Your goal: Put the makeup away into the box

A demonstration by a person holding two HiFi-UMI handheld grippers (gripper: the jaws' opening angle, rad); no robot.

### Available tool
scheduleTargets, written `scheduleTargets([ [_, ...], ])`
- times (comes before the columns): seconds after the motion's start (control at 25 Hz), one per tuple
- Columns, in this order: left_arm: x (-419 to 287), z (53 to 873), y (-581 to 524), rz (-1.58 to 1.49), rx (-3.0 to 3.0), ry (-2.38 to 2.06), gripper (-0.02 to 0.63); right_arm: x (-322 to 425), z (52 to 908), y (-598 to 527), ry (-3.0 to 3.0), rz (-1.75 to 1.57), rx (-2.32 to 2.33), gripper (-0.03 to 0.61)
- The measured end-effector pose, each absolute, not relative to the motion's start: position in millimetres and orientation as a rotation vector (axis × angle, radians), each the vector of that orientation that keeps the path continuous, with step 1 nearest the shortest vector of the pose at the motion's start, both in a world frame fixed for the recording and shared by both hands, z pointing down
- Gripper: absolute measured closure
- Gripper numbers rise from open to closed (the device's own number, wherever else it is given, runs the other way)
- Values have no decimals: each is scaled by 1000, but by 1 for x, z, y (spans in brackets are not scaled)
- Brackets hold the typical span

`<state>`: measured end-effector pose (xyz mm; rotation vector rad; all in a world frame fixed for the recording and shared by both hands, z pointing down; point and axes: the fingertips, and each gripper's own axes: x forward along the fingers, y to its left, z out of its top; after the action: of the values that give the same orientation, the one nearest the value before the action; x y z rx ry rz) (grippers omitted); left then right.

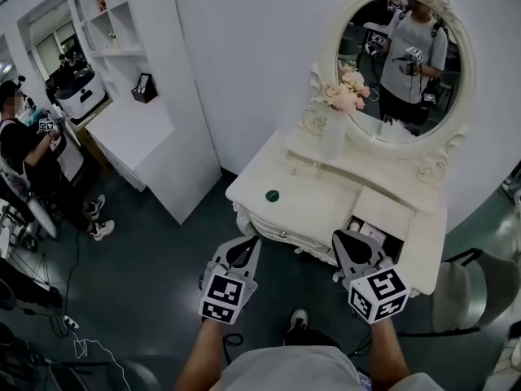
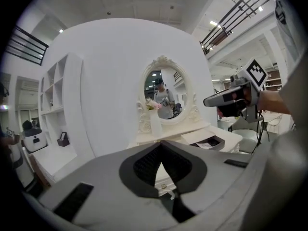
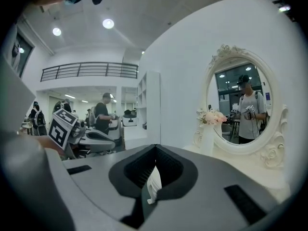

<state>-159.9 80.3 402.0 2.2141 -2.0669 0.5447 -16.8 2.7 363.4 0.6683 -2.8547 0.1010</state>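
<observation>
**Dressing table (image 1: 326,187), seen from above.** The dark box (image 1: 364,228) at the table's right end is partly covered by the right gripper (image 1: 342,236), and its contents are too small to identify. The makeup (image 1: 272,195) is a small dark green round item lying on the bare tabletop left of centre, well apart from the box. Seen as a disc, it shows no long axis, and its kind cannot be told. Both forearms reach forward side by side. The left gripper (image 1: 251,241) and the right are held short of the table's front edge and point toward it, tilted slightly down. Each pair of jaws is closed tip to tip with nothing between them — only the white table shows through the gap behind the tips. The oval mirror (image 1: 403,55) reflects the person, whose lower body is cut off by the frame.
</observation>
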Motion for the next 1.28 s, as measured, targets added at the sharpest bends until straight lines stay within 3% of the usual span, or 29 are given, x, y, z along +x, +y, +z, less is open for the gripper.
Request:
scheduleTargets([
  [0.44, -184, 418, -14, 587, 2102, -2092, 620, -42, 385, -107, -2802, 115, 605, 577],
  [1.04, -216, 471, -68, 714, 2025, -1990, 614, -77, 417, -143, -2772, 206, 506, 577],
  [1.12, -225, 479, -75, 737, 2027, -1958, 583, -85, 424, -147, -2757, 226, 522, 578],
  [1.28, -247, 497, -92, 785, 2046, -1882, 583, -103, 434, -157, -2716, 234, 571, 578],
])
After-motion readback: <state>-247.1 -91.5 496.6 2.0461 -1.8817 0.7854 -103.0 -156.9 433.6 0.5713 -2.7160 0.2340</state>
